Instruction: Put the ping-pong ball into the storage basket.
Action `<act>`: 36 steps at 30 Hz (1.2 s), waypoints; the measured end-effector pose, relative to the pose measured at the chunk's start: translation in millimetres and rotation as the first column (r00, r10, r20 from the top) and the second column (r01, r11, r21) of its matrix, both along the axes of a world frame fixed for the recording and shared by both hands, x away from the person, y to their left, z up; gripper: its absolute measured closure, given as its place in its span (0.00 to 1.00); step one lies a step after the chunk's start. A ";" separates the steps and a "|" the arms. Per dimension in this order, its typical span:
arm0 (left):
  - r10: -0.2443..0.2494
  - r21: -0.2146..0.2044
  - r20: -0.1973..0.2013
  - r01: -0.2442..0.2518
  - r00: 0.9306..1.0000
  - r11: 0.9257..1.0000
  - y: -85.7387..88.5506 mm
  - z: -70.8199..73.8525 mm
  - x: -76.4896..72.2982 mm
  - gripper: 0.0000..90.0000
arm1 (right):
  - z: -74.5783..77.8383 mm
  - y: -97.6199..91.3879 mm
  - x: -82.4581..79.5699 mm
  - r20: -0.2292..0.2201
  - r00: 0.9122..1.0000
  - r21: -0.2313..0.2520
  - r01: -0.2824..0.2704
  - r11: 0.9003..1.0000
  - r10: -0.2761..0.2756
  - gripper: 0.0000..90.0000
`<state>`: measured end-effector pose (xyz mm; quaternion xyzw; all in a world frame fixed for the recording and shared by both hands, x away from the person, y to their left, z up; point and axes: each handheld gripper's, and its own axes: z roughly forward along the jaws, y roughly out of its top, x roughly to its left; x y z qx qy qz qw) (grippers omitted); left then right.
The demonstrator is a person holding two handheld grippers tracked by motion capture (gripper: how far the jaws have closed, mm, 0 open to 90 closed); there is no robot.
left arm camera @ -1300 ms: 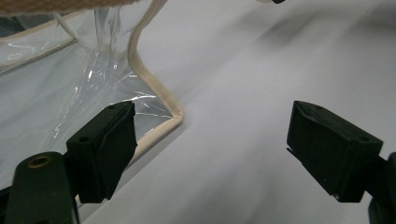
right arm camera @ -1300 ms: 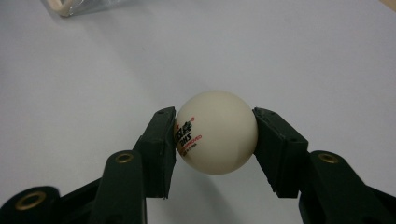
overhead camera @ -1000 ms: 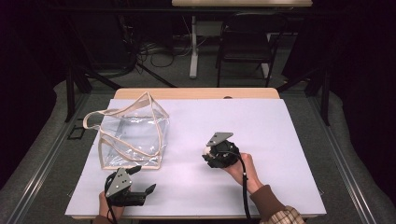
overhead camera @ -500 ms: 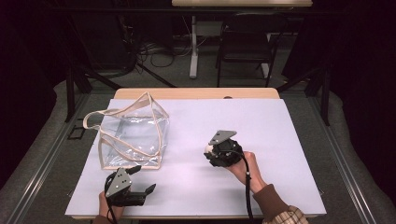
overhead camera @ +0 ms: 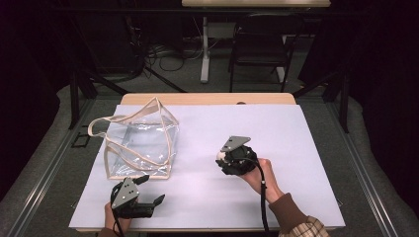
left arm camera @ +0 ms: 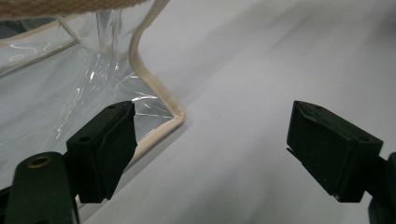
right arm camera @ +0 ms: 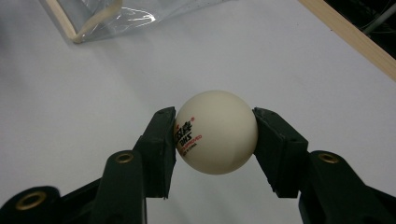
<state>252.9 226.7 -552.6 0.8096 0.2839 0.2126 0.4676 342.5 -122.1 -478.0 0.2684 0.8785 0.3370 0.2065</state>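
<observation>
The right claw (right arm camera: 215,140) pinches a white ping-pong ball (right arm camera: 216,131) between its 2 black jaws, which press on either side of it, above the pale desk (overhead camera: 306,148) near its middle. The left claw (left arm camera: 210,149) stands spread with nothing between its jaws, low at the desk's near edge, just beside a corner of the clear plastic bag (overhead camera: 141,143) with beige trim.

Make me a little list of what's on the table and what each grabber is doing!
Table: white sheet over a wooden top
Bag: clear plastic bag with beige trim, at the table's left
Ball: white ping-pong ball with red and black print
Right gripper: jaws shut on the ball, mid-table
Left gripper: jaws open, nothing between them, beside the bag's near corner
</observation>
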 end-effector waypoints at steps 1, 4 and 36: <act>-0.001 0.000 0.000 0.001 1.000 1.000 -0.1 0.0 0.0 0.18 | 1.2 -0.1 0.0 0.003 1.000 0.001 -0.001 1.000 0.001 0.57; -0.001 0.002 0.002 0.001 1.000 1.000 -0.2 0.2 -0.2 0.18 | 4.1 -0.3 -0.1 0.010 1.000 -0.002 -0.003 1.000 0.003 0.57; 0.000 -0.001 0.002 0.000 1.000 1.000 -0.2 0.3 -0.2 0.18 | 33.6 -2.0 2.5 0.042 0.999 -0.001 -0.003 1.000 0.003 0.57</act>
